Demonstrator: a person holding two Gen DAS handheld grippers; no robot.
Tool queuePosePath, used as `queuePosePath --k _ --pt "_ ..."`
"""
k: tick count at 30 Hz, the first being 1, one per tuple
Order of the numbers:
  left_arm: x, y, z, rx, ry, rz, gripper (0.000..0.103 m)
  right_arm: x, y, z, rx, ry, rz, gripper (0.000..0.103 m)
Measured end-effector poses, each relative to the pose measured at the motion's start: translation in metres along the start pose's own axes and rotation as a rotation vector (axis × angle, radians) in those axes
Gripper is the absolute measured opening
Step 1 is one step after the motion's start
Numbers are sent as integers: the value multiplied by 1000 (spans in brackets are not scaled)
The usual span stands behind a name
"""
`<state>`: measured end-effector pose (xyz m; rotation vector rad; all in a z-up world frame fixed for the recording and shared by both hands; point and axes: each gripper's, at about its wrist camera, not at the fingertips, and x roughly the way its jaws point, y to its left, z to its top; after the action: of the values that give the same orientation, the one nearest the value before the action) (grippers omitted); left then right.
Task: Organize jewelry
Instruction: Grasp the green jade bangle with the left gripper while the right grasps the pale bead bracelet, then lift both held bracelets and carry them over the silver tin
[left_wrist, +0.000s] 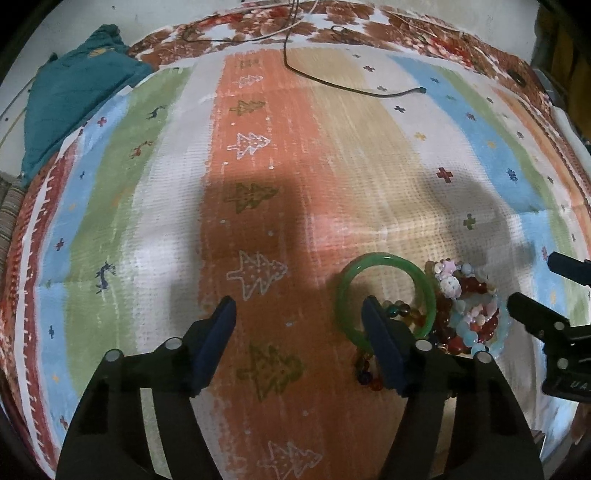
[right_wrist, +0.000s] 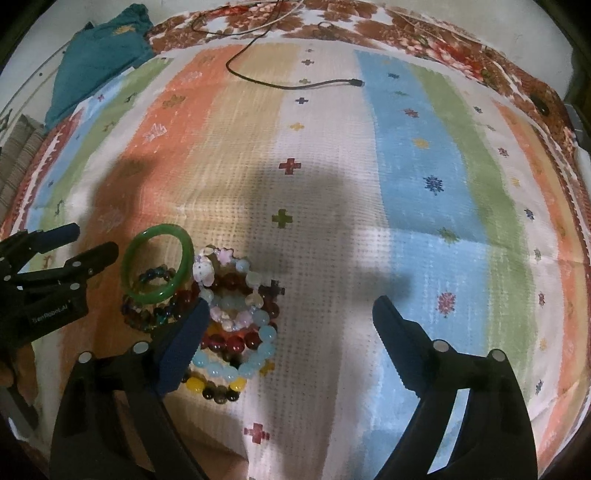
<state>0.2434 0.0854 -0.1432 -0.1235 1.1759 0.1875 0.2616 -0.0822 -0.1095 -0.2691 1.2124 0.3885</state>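
Nearest, the left gripper (left_wrist: 297, 317) is seen spread, nothing pinched; its right finger is set inside the ring of the green bangle (left_wrist: 384, 295), over the dark bead bracelet (right_wrist: 155, 295) on which the bangle partly lies. This placing is judged to be the start of a grasp on the bangle's rim, so that it can be lifted clear of the pile.

Beside it, the right gripper (right_wrist: 291, 314) is held wide apart and empty, its left finger at the edge of the heap of bead bracelets (right_wrist: 236, 321), the other finger over bare cloth. It is judged to be lined up for taking one strand from the heap, though which one cannot be told.

The jewelry is gathered in one tangled cluster on a striped blanket (right_wrist: 424, 184) printed with trees, deer and crosses: red, pale blue, pink, yellow and dark beads, touching and overlapping. No sorting is yet shown.

Writing: white lettering is read on the left gripper's body in the right wrist view, partly legible as "enRobot.AI".

Farther off, a black cable (left_wrist: 332, 79) is laid across the blanket, and a teal cloth (left_wrist: 74, 88) is bunched at the far left corner.
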Motion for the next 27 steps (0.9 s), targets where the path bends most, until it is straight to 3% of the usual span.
queuePosePath --k 5,12,15,18,20,24,27 --pt "8 -5 3 22 19 0 59 8 3 6 -5 7 4 88" --pt "22 -8 5 33 48 -8 48 25 8 11 -10 41 20 60" --pt "28 -10 5 50 60 3 44 28 9 13 -15 50 27 54" --pt "28 -11 4 50 64 -15 33 32 13 13 -32 62 47 43" --pt "28 -13 4 53 68 -25 19 33 15 13 -31 64 60 36" --pt "32 -16 1 69 75 -13 15 33 18 13 -45 70 80 23" --pt "33 -16 0 71 78 -8 6 36 20 11 -52 72 78 22"
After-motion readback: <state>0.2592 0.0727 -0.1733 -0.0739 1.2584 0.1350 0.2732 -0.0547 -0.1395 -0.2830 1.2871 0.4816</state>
